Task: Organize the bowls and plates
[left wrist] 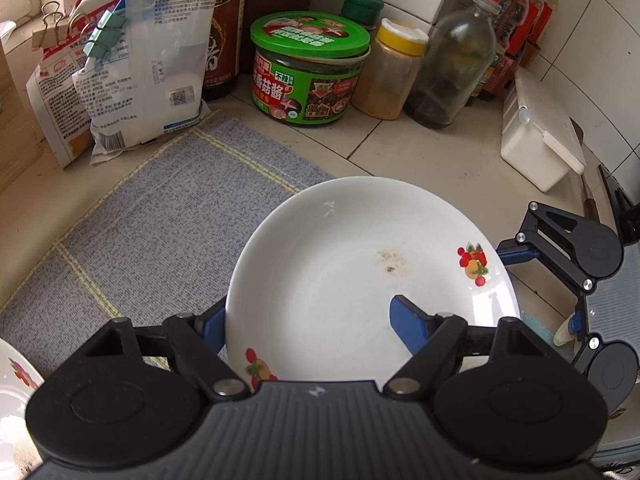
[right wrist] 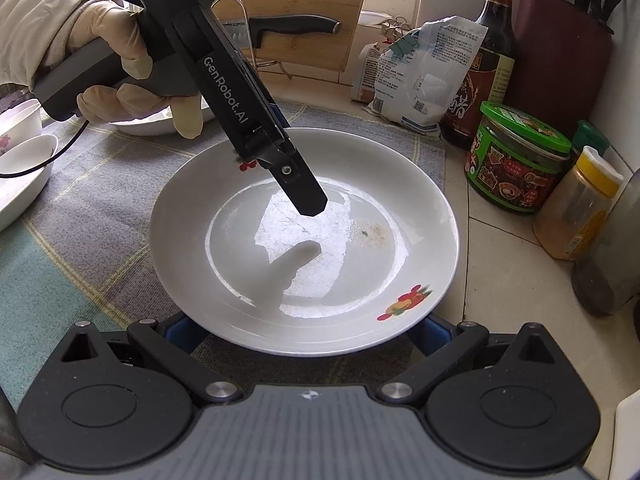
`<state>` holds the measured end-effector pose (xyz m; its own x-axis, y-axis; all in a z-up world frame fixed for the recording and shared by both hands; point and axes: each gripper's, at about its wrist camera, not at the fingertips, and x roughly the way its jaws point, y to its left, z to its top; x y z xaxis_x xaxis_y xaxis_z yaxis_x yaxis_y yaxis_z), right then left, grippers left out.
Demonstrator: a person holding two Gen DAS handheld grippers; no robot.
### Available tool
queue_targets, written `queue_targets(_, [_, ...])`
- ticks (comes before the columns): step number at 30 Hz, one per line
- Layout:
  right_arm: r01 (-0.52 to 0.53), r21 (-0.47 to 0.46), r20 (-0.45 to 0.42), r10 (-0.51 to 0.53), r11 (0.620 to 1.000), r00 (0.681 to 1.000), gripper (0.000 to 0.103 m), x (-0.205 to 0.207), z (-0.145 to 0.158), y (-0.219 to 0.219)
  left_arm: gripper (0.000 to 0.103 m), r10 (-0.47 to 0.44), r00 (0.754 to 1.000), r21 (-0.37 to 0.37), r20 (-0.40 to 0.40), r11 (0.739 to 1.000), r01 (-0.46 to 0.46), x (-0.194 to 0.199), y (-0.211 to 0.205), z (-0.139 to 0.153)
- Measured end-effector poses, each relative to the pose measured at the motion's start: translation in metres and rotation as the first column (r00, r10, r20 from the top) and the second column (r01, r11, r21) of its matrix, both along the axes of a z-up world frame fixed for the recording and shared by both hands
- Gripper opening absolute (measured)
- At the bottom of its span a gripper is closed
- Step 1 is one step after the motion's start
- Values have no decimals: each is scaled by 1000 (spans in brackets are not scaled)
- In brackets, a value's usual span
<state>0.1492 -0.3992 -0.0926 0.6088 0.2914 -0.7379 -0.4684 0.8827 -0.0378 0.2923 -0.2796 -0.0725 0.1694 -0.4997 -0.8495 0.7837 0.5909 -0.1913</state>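
Right gripper [right wrist: 304, 334] fingertips hidden beneath plate [right wrist: 280, 280].

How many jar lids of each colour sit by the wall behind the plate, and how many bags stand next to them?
Green lids: 2, on the big jar and the small jar behind it
Yellow lids: 1, on the spice jar
Bags: 2, the red-and-white bag and the blue-and-white bag
Total: 5

A tiled counter [left wrist: 420, 148] carries a grey checked mat [left wrist: 160, 208], a green-lidded jar [left wrist: 308, 68], 2 clipped bags [left wrist: 132, 64] and a white box [left wrist: 540, 136]. The white plate [right wrist: 304, 240] sits on the mat.
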Motion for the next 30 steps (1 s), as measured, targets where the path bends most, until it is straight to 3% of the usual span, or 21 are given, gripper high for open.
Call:
queue_targets(15, [23, -12, 11, -23, 1000, 1000, 103, 5, -2, 1, 84, -8, 998, 19, 68, 1000, 6, -1, -2, 1])
queue_targets(23, [88, 4, -11, -88, 996, 996, 103, 1, 1, -1, 86, 10, 990, -1, 143, 1000, -10, -22, 12, 23])
queue_targets(30, [205, 14, -29, -205, 979, 978, 103, -17, 6, -1, 87, 65, 973, -29, 223, 998, -60, -66, 34, 52])
